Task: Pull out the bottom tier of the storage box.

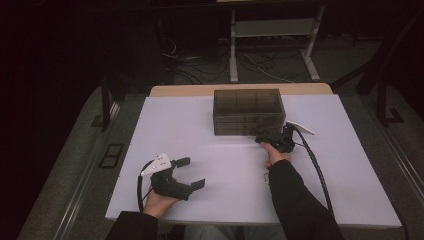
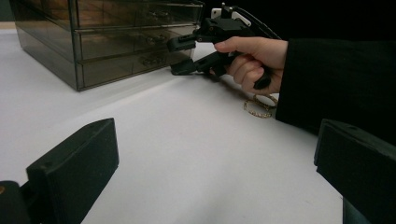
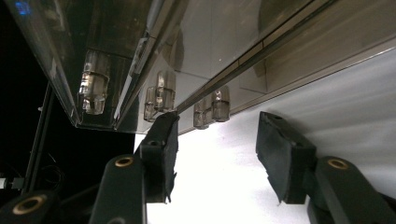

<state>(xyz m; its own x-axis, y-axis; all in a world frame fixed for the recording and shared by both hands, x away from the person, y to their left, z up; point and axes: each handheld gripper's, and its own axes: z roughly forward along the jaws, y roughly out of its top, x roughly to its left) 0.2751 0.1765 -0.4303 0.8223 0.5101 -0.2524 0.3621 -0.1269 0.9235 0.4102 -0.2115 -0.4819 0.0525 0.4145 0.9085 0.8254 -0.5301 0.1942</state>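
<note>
A smoked clear drawer box (image 1: 248,107) stands at the back middle of the white table (image 1: 225,170). My right gripper (image 1: 261,136) is at the box's lower front right corner, turned on its side. In the right gripper view its jaws (image 3: 217,119) stand apart with the lowest drawer's clear knob (image 3: 212,106) just ahead between them, and the pads do not press on it. The left gripper view shows that gripper (image 2: 180,57) against the box (image 2: 93,42). My left gripper (image 1: 192,172) rests near the front left of the table, open with nothing between its fingers (image 2: 79,158).
Two more clear knobs (image 3: 159,95) sit on the drawers above. A gold bracelet (image 2: 259,107) hangs at the right wrist. The right gripper's cable (image 1: 317,170) trails toward the front edge. Behind the table stand a white frame (image 1: 272,30) and floor cables.
</note>
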